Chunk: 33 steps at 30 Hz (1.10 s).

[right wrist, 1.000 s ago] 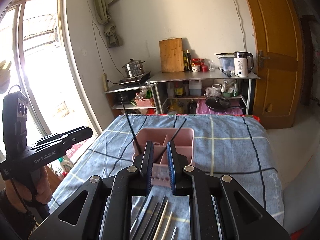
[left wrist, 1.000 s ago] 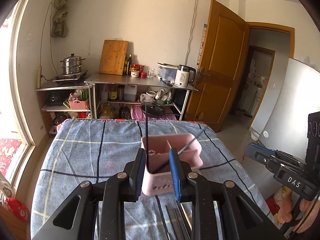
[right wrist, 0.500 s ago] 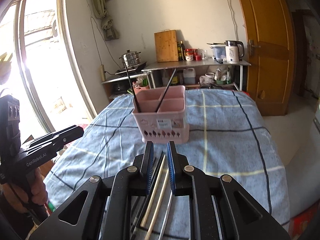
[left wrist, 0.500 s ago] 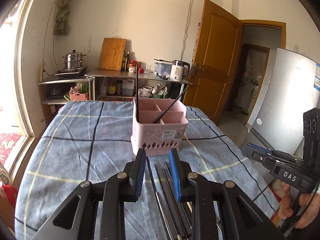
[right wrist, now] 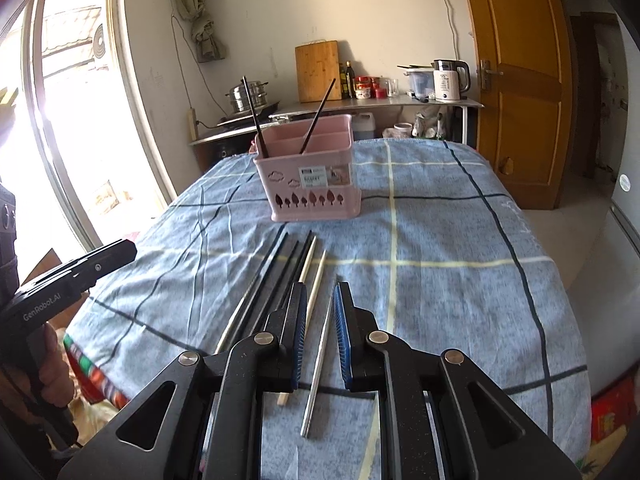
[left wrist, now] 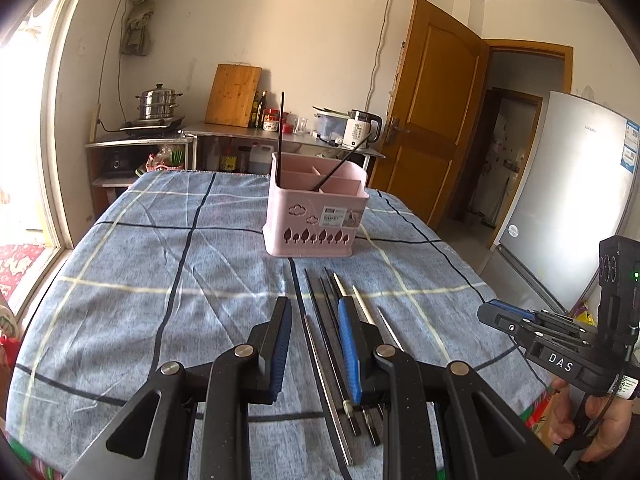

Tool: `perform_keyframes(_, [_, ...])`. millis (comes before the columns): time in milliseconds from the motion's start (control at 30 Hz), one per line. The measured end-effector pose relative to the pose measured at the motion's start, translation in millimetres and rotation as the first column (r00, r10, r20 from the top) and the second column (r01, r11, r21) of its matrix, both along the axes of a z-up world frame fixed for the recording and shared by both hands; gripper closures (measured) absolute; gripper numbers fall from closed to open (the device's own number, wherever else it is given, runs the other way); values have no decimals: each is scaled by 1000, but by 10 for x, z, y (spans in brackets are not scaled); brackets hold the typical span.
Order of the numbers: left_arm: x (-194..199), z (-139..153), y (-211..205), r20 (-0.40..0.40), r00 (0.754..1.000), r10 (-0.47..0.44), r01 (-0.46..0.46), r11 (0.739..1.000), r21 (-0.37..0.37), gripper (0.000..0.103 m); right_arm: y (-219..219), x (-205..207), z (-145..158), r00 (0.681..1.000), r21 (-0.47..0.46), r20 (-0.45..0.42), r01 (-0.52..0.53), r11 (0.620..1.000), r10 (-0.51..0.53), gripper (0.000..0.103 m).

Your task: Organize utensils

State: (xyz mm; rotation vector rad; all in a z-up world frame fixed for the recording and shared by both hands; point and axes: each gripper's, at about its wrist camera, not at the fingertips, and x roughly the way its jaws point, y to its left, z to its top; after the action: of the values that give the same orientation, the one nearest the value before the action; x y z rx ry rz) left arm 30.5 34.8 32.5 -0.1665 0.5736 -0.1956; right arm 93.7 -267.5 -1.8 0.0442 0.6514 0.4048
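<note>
A pink divided utensil basket (left wrist: 316,216) (right wrist: 310,176) stands mid-table with two black chopsticks (left wrist: 280,136) (right wrist: 318,114) upright in it. Several chopsticks, black, steel and pale wood, lie side by side on the blue plaid cloth in front of it (left wrist: 326,320) (right wrist: 280,276). My left gripper (left wrist: 314,316) is open and empty, low over the steel and black chopsticks. My right gripper (right wrist: 320,300) is open and empty, with a steel chopstick (right wrist: 318,364) lying between its fingers.
The table's cloth (left wrist: 160,260) ends close behind both grippers. A steel counter with kettle, cutting board and pots (left wrist: 280,128) stands behind the table. A wooden door (left wrist: 432,108) and a fridge (left wrist: 568,200) are at the right, a window (right wrist: 68,120) at the left.
Both grippers have pulled back from above the basket and dropped low toward the chopsticks lying at the table's near edge. Both have opened a little wider.
</note>
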Motion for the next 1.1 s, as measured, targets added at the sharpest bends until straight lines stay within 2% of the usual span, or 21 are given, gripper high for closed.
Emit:
perform_keyframes(333, [148,-228,-91,-74,997,-27,29,999,23,79,10,68,-121,1000,-6,-30,5,1000,-5,83])
perform_keyframes(600, [494,-500,-196,-148,988,-51,58,997,44,79,98,264,-270,998,-31,-63,7,1000,-8,83])
perform_keyframes(1100, [1024,-912,-294,-284,957,-65,79,996,38,79,310,761,-669,984,-84,-178,-6,996,-9,83])
